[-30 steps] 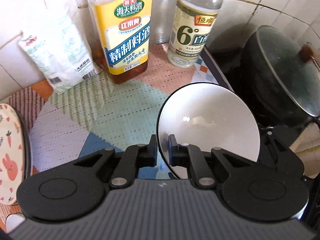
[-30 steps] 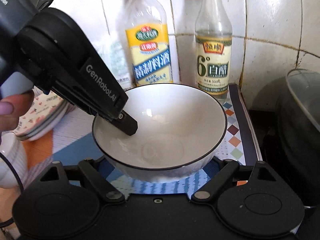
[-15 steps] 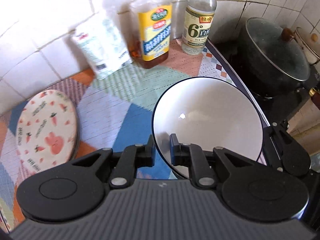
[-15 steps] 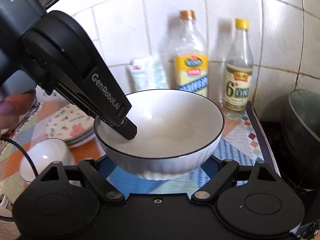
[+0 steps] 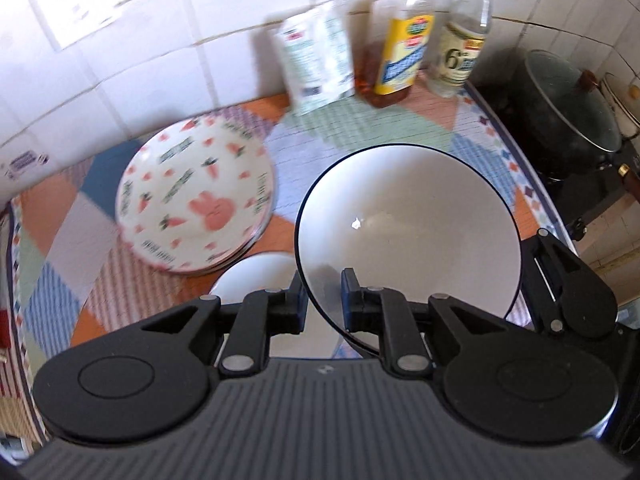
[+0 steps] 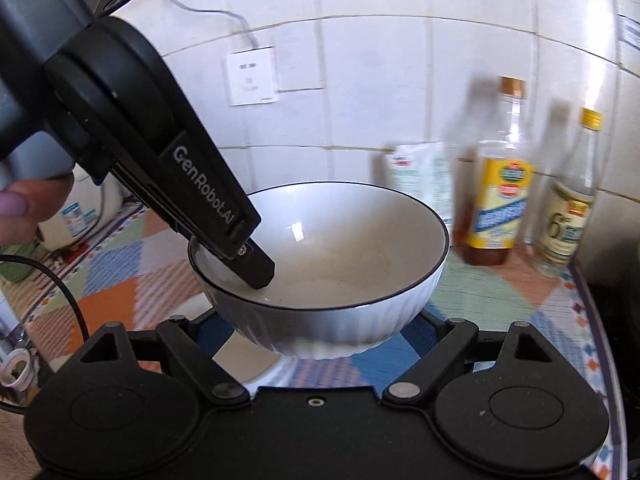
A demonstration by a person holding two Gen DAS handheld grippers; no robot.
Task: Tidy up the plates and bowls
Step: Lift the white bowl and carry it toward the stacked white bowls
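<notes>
My left gripper (image 5: 322,300) is shut on the near rim of a white bowl with a dark rim (image 5: 408,232), one finger inside and one outside, and holds it in the air above the patterned counter. The bowl (image 6: 332,264) fills the middle of the right wrist view, with the left gripper's finger (image 6: 256,268) inside it. My right gripper (image 6: 316,328) sits below the bowl with its arms spread wide. A stack of rabbit-and-carrot plates (image 5: 196,200) lies to the left. A small white bowl (image 5: 256,276) sits just below and left of the held bowl.
A white packet (image 5: 316,56), a yellow-labelled bottle (image 5: 404,52) and a clear vinegar bottle (image 5: 460,48) stand against the tiled back wall. A dark lidded pot (image 5: 568,108) sits on the stove at the right. A wall socket with a cable (image 6: 252,76) is behind.
The left gripper has lifted the bowl higher and carried it leftwards. The plate stack and the small white bowl have come into view. The bottles now look farther away.
</notes>
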